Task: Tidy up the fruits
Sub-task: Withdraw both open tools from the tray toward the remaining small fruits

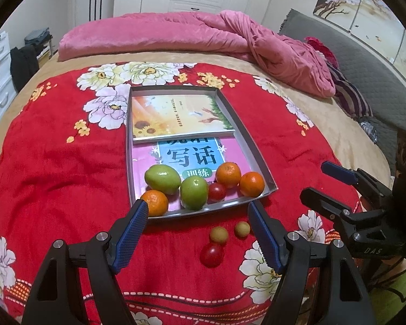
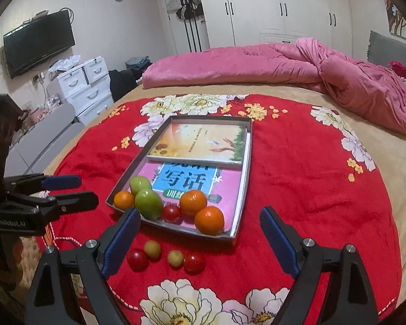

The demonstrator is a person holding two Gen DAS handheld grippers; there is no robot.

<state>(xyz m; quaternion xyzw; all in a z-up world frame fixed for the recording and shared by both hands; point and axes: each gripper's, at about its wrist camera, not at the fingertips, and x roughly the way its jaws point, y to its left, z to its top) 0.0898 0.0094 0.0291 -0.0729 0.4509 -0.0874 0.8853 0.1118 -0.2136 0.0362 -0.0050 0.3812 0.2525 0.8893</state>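
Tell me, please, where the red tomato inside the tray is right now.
The tomato sits near the tray's front edge, between a green fruit and an orange, in both views.

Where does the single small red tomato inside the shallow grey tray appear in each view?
Left wrist view: the small red tomato sits in the shallow grey tray, lower middle, right of a green fruit.
Right wrist view: the tomato lies left of centre.
Shared landmark: the blue and pink book.
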